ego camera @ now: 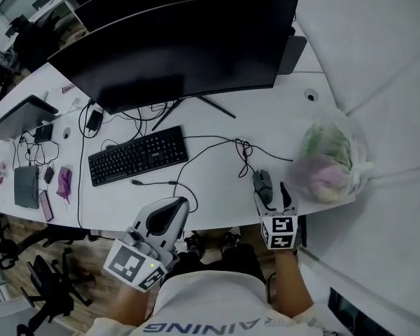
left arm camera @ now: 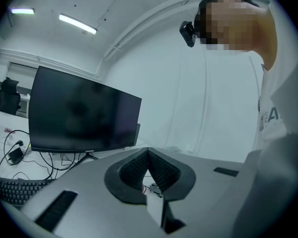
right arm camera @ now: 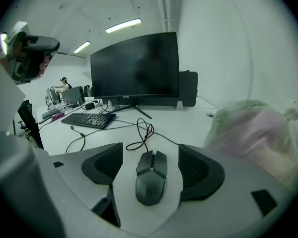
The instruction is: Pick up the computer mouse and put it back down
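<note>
A dark wired computer mouse (ego camera: 263,182) (right arm camera: 151,177) lies flat on the white desk (ego camera: 217,117) near its front edge, its cable (ego camera: 242,150) looping away toward the monitor. My right gripper (ego camera: 271,192) (right arm camera: 150,148) is open, one jaw on each side of the mouse, with a gap between each pad and the mouse. My left gripper (ego camera: 176,207) (left arm camera: 148,151) hangs at the desk's front edge left of the mouse, shut with nothing between its pads.
A black keyboard (ego camera: 138,155) and a wide curved monitor (ego camera: 175,47) stand behind the mouse. A filled plastic bag (ego camera: 332,161) (right arm camera: 253,128) sits close to the right of the mouse. Loose cables, a laptop (ego camera: 22,116) and small devices lie at the far left.
</note>
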`<move>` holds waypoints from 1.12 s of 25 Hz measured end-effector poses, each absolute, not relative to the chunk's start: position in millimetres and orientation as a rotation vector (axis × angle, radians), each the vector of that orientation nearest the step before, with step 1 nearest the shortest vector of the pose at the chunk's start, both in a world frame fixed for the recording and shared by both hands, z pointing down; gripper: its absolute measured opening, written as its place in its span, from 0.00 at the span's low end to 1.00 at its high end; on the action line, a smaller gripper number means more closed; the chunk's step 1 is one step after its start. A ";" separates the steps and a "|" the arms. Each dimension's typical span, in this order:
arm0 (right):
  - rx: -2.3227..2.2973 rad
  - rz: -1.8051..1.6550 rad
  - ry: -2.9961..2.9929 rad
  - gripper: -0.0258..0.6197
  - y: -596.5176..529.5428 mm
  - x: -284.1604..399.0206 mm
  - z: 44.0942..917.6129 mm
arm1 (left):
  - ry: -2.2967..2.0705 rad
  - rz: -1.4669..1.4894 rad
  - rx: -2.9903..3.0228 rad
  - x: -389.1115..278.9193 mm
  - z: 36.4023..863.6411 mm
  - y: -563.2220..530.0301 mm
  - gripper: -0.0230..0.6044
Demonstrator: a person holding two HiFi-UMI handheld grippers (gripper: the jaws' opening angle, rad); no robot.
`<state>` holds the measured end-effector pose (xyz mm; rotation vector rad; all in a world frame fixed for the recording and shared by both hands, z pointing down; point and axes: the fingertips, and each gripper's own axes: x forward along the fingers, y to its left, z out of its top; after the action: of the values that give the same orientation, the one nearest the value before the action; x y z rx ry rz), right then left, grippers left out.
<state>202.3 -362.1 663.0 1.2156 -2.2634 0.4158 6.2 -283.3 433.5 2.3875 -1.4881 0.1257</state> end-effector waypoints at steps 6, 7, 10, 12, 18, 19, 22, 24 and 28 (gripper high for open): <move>1.186 0.420 -2.163 0.57 -369.3 194.8 717.0 | -1.524 0.167 2.309 -12.8 451.5 -282.0 0.04; 1.186 0.423 -2.150 0.58 -370.6 194.1 722.7 | -1.526 0.169 2.298 -15.1 454.1 -282.2 0.04; 1.188 0.467 -2.097 0.58 -373.3 192.5 739.1 | -1.525 0.170 2.277 -19.8 460.0 -282.9 0.04; 1.200 0.493 -2.061 0.58 -375.0 194.9 747.9 | -1.523 0.169 2.267 -21.5 463.2 -283.2 0.04; 1.240 0.463 -2.032 0.53 -375.7 196.4 748.2 | -1.512 0.158 2.257 -25.3 467.1 -285.1 0.04; 1.238 0.460 -2.040 0.52 -375.4 193.9 746.1 | -1.509 0.157 2.256 -25.3 467.4 -285.2 0.04; 1.236 0.448 -2.052 0.52 -374.9 191.1 741.6 | -1.505 0.149 2.263 -25.5 466.2 -283.9 0.04; 1.249 0.427 -2.071 0.52 -375.8 189.9 733.2 | -1.508 0.140 2.270 -27.2 463.3 -282.3 0.04; 1.303 0.365 -2.126 0.52 -380.3 190.1 703.3 | -1.523 0.119 2.287 -33.2 454.2 -278.8 0.04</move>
<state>190.1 -380.3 703.3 1.3029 -2.1263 0.3648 -33.2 -278.8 454.2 2.2872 -1.5231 0.1187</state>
